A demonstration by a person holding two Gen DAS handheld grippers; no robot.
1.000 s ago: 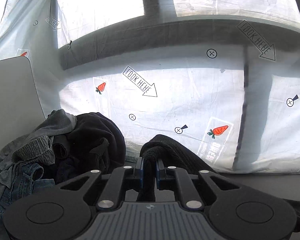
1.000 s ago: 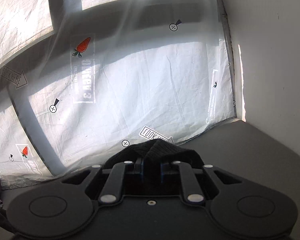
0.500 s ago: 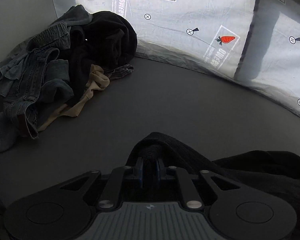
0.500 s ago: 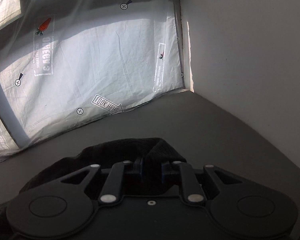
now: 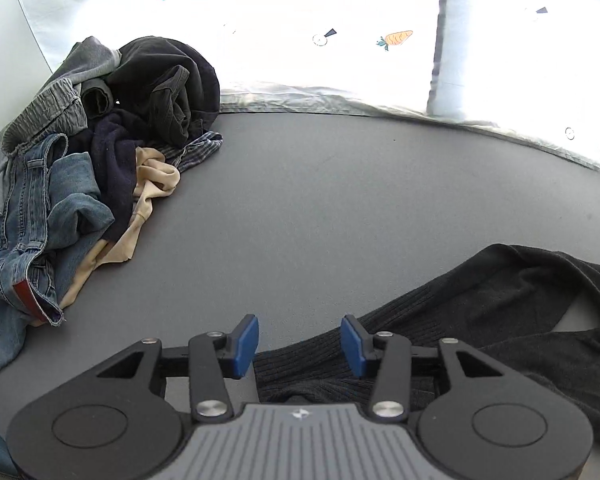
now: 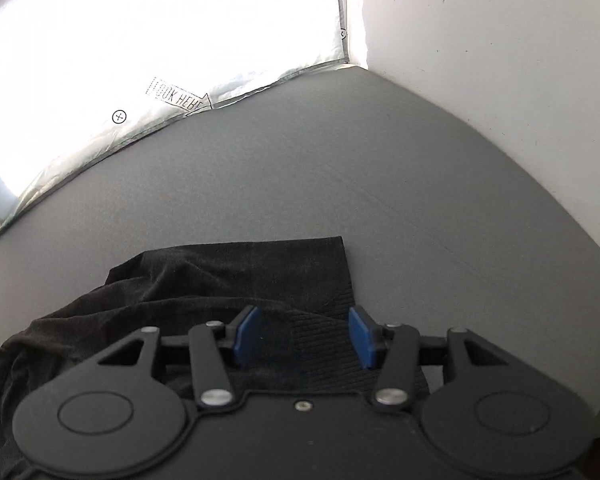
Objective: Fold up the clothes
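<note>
Nearest in the left wrist view, the left gripper [image 5: 300, 338] has its two blue pads [image 5: 246, 340] spread wide apart and holds nothing; the ribbed edge of a black sweater [image 5: 500, 308] lies on the table between and under them, loose from both pads. From there the sweater runs off to the right across the grey table [image 5: 320, 200], rumpled, with a fold lifting near the right edge of the view. In the right wrist view the right gripper [image 6: 304, 336] is likewise spread wide, its blue pads [image 6: 360, 336] standing clear on either side of the sweater [image 6: 228, 276], gripping nothing; the cloth lies flat beneath them, its ribbed band under the fingers and a straight square corner just ahead of the right-hand pad. Farther out on the left side of the table sits a heap of unfolded clothes [image 5: 100, 152]: blue jeans [image 5: 40, 208] at the near end, a tan garment [image 5: 152, 184] and a dark navy piece beside them, grey and black items piled behind. Beyond the table's far edge hangs a bright white sheet [image 5: 320, 20] printed with carrots and small markers, and a plain white wall [image 6: 500, 60] bounds the right side.
</note>
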